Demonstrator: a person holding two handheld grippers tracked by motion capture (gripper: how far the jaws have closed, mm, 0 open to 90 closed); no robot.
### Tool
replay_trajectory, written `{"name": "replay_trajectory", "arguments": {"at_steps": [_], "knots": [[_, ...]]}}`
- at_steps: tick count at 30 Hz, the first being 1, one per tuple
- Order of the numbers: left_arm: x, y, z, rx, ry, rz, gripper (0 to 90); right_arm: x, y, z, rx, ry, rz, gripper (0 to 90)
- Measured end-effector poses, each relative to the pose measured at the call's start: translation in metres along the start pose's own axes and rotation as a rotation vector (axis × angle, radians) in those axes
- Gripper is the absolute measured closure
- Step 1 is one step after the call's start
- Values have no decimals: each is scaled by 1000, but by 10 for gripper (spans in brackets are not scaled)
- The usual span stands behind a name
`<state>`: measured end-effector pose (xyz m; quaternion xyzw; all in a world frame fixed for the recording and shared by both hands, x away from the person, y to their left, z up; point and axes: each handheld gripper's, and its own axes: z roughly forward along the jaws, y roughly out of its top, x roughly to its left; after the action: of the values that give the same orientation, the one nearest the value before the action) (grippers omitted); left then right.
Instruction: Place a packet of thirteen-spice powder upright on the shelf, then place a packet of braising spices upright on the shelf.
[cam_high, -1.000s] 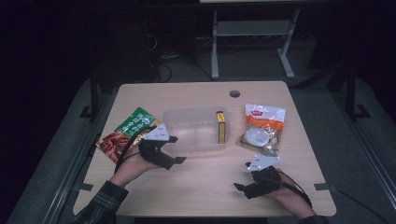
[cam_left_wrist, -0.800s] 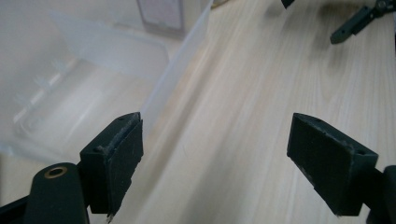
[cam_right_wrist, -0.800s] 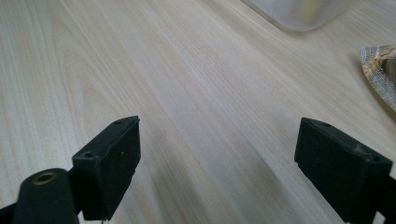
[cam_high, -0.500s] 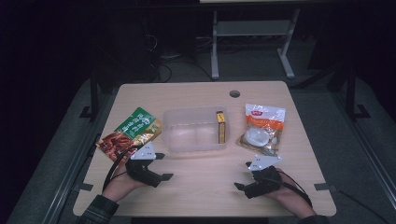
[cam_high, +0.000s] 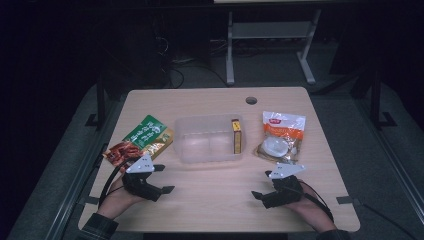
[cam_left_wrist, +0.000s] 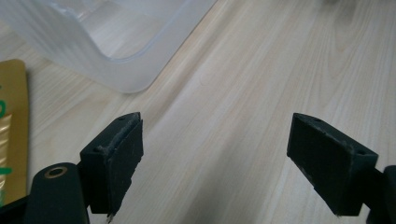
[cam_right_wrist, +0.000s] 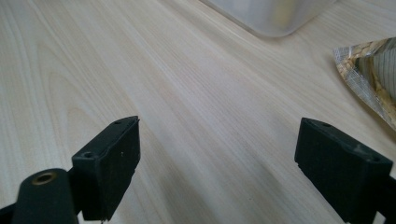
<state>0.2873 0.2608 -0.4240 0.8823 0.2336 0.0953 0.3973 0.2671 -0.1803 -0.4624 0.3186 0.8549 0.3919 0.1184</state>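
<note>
Both fingers wide open, empty, on tabletop (cam_high: 215, 195); reach left gripper (cam_high: 159, 178) far-left, grip green pouch (cam_high: 142, 141) by near edge, drop into tub (cam_high: 210, 138).

High view: we see wooden table (cam_high: 220, 200) lit from overhead, room behind sunk in near-black, picture soft and grainy. Left gripper view: we get bright, even light, clear container (cam_left_wrist: 116, 42) hazy and out of focus, soft shadow along its base. Right gripper view: we note table grain sharp mid-frame, faint glare on foil packet (cam_right_wrist: 373, 70).
</note>
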Motion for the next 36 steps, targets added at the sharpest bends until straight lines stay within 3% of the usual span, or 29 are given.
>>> {"name": "replay_trajectory", "arguments": {"at_steps": [6,10,16,19,22,23,32,36], "knots": [[19,-3,-13,-19,34,-35,189,3,1,-1,-1,-14,-7,138],[32,-6,-18,-5,65,-33,208,3,1,-3,-9,-14,-8,138],[57,-12,-29,-24,128,-99,251,3,1,-3,-8,-5,-19,138],[69,-13,-33,-25,156,-124,344,3,1,-3,-3,-2,-21,138],[88,-15,-35,-10,218,-154,415,3,1,-3,-4,0,-30,138],[88,-15,-35,-10,218,-154,428,3,1,-3,-4,0,-30,138],[126,-22,-38,-7,304,-197,391,4,2,-2,-1,0,-35,138],[140,-24,-35,15,307,-220,329,3,2,-1,3,0,-34,138]]}}
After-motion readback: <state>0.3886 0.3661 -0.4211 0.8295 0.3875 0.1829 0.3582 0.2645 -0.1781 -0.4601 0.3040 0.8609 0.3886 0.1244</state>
